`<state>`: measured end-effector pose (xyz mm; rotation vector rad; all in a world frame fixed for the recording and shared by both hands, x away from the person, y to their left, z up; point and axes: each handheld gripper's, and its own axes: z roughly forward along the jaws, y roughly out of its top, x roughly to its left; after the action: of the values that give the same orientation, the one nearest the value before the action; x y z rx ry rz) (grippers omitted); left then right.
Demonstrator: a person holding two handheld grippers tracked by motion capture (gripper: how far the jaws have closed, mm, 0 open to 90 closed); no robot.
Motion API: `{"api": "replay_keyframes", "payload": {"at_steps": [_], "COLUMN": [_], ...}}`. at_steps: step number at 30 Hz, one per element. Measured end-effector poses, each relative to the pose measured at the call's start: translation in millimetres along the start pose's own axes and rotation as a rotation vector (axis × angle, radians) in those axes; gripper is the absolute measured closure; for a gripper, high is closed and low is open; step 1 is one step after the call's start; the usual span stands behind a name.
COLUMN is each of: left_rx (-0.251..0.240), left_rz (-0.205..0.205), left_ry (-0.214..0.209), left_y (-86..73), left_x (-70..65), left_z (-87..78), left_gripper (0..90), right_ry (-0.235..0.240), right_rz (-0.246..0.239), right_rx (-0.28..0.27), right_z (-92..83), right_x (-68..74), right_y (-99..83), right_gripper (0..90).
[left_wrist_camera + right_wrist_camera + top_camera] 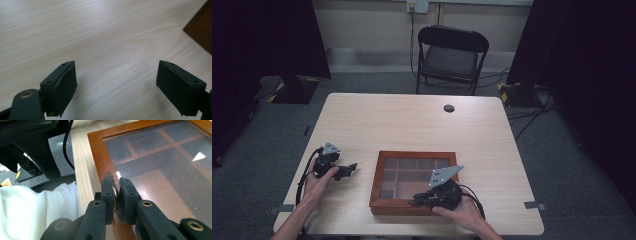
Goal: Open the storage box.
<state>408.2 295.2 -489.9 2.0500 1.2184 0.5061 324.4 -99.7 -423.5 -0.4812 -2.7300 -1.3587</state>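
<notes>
Wooden box (413, 182) w/ glass lid sits on the worktop (412, 120), near the front edge, right of centre. Dividers visible through the glass; compartments look empty afaict.

Right claw (115, 190) is at the box's near edge, jaws pinched tight on a small metal tab (115, 192) on the lid frame. Looks like a latch or pull, too small to tell which. Tab is thin, so jaws are nearly touching. Grip sits on the front frame prob. because that's the opening side, which would put the hinge along the far edge; the front rim is where a lift gets leverage. Right hand (464, 212) comes in low from the front, so the claw lies about level with the lid.

Left claw (116, 82) is well apart from the box, off to its left, over bare worktop. Jaws wide apart, nothing between them. In the left gripper view just a corner of the box shows at the far right. Left hand (319, 182) rests by the worktop edge. My read: parked on standby, maybe to steady the box body if the lid sticks.

Next move is likely lifting the lid by the tab. Risk: tab slips out of the pads, or the whole box tips up w/ nothing holding it down.
</notes>
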Motion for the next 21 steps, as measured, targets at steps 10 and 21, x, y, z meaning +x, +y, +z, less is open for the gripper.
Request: {"api": "replay_keyframes", "payload": {"at_steps": [10,21], "left_rx": [-0.036,-0.056], "left_rz": [0.004,0.031], "left_ry": [-0.092,-0.248], "left_y": [5.0,8.7], "left_x": [-13.0,-27.4], "left_z": [-6.8,-17.7], "left_gripper": [16.4,15.8], "right_ry": [0.017,0.018], "right_rz": [-0.008,-0.02], "right_rx": [0.014,0.029], "right_z": [-1.4,-6.9], "right_x": [-1.6,-2.1], "right_y": [5.9,15.8], "right_gripper": [82.7,82.8]}}
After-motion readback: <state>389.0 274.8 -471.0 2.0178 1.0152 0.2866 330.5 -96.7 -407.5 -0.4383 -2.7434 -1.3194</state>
